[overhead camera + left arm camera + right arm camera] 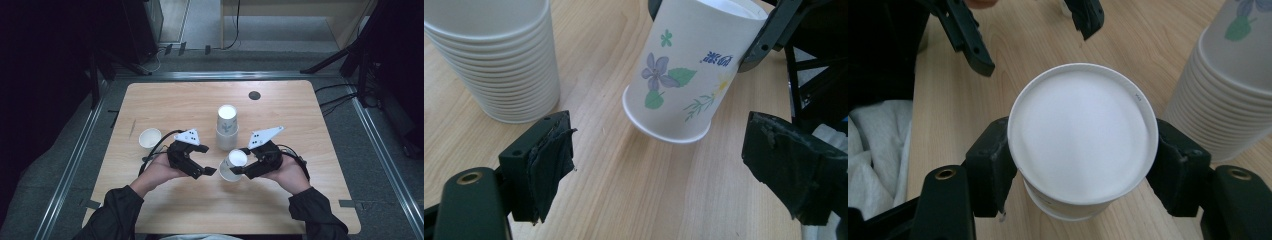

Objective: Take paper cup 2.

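Note:
A white paper cup with a flower print is tilted close over the wooden table, mouth up. My right gripper is shut on it just under the rim, one pad on each side. In the right gripper view the cup's white inside faces the camera. My left gripper stands open a short way to the cup's left, its jaws pointing at the cup with nothing between them. A stack of upside-down cups rises just behind both grippers.
A single white cup sits left of the left hand. A small dark round disc lies in the table top at the back. The stack is close to the left jaw and beside the held cup.

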`<state>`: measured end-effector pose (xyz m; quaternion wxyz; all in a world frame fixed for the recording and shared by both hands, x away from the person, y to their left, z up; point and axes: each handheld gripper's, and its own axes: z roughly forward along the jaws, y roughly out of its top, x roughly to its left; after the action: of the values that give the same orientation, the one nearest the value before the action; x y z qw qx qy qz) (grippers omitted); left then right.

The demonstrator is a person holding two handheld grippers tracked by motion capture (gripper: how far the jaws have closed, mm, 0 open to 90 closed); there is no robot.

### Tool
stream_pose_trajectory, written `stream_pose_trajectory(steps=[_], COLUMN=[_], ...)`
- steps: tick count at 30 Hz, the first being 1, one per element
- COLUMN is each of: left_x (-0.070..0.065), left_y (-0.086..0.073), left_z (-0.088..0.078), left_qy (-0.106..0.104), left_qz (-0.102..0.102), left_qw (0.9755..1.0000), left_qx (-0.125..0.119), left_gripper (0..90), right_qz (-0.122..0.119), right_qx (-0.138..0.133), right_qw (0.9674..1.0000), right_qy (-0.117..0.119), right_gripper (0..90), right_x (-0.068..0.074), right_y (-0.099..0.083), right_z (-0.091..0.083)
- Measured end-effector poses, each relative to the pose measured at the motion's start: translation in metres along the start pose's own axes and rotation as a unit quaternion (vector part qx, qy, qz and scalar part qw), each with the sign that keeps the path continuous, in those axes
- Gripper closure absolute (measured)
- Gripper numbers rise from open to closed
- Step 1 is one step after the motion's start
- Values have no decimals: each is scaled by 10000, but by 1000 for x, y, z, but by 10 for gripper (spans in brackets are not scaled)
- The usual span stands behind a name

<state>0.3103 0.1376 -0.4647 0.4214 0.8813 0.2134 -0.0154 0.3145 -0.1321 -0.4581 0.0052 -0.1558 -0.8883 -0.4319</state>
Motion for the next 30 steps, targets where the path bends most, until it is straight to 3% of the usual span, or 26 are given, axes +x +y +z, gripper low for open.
stream_pose_trajectory(steps=[6,15,25,30], left_x=[-4,-10,-14,-18], left_y=[0,1,0,0], left_z=[2,3,1,2], left_qy=[-85,-201,-220,-209], left_qz=[59,192,219,324], left_qw=[9999,9994,9981,9979], left_qx=[-55,-229,-527,-528], left_gripper=[131,131,136,148], right_qz=[21,-16,8,78], right_qx=[-67,-410,-624,-677], right_qw=[9999,9983,9963,9955], right_qy=[138,403,582,660], right_gripper=[343,344,345,345], right_x=[-1,5,11,12], right_y=[6,23,36,40], right_z=[4,3,5,5])
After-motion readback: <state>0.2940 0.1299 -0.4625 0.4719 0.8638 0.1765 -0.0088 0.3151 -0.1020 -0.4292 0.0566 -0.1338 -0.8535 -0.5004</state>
